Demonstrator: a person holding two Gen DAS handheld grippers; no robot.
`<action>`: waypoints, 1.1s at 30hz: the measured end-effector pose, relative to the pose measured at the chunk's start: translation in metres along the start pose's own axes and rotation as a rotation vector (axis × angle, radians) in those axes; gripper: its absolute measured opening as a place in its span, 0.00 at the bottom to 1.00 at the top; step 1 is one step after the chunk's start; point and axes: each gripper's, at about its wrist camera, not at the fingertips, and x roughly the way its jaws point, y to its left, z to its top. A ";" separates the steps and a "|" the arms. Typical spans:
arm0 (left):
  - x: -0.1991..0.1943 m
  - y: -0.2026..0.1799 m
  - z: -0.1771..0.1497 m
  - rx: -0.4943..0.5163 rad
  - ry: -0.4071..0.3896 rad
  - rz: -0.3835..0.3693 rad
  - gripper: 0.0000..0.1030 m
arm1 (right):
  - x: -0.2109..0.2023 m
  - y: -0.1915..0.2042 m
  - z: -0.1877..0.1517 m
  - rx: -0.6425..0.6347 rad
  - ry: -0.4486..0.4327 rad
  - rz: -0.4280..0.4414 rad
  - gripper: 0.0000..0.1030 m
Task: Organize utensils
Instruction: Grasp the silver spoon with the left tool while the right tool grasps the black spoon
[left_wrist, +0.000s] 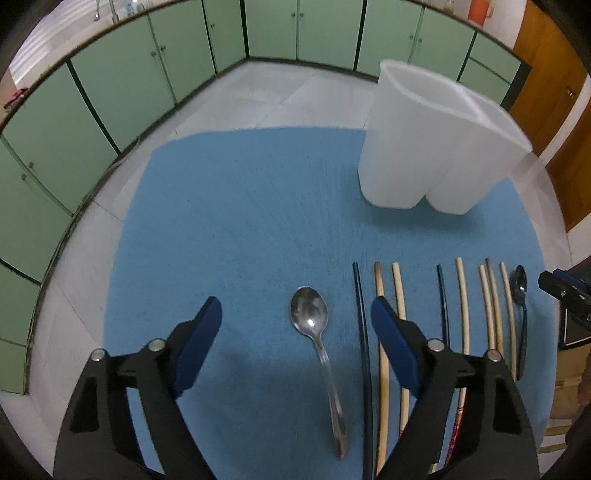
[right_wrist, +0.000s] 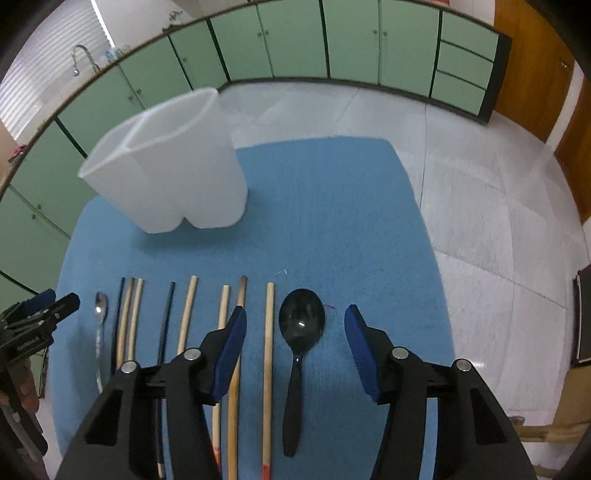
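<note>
A row of utensils lies on a blue mat (left_wrist: 240, 221). A metal spoon (left_wrist: 317, 332) lies at the left end, between the fingers of my open, empty left gripper (left_wrist: 295, 314). Several wooden chopsticks (left_wrist: 399, 295) and dark sticks (left_wrist: 360, 314) lie to its right. A black spoon (right_wrist: 299, 339) lies at the right end, between the fingers of my open, empty right gripper (right_wrist: 295, 321). A white two-compartment holder (left_wrist: 436, 144) stands upright at the back of the mat; it also shows in the right wrist view (right_wrist: 166, 166).
The mat (right_wrist: 332, 221) lies on a white tiled floor (right_wrist: 498, 203). Green cabinets (left_wrist: 110, 92) curve around the back. A wooden door (left_wrist: 554, 74) is at the right. A dark object (right_wrist: 583, 317) sits at the far right edge.
</note>
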 end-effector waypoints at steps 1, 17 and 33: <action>0.002 -0.001 0.000 0.000 0.007 0.000 0.77 | 0.003 0.000 0.002 0.004 0.009 0.000 0.51; 0.037 -0.020 0.010 0.001 0.095 -0.009 0.66 | 0.039 -0.002 0.018 0.032 0.104 -0.021 0.47; 0.046 -0.010 0.012 -0.018 0.113 -0.108 0.36 | 0.056 -0.022 0.024 0.059 0.138 0.003 0.33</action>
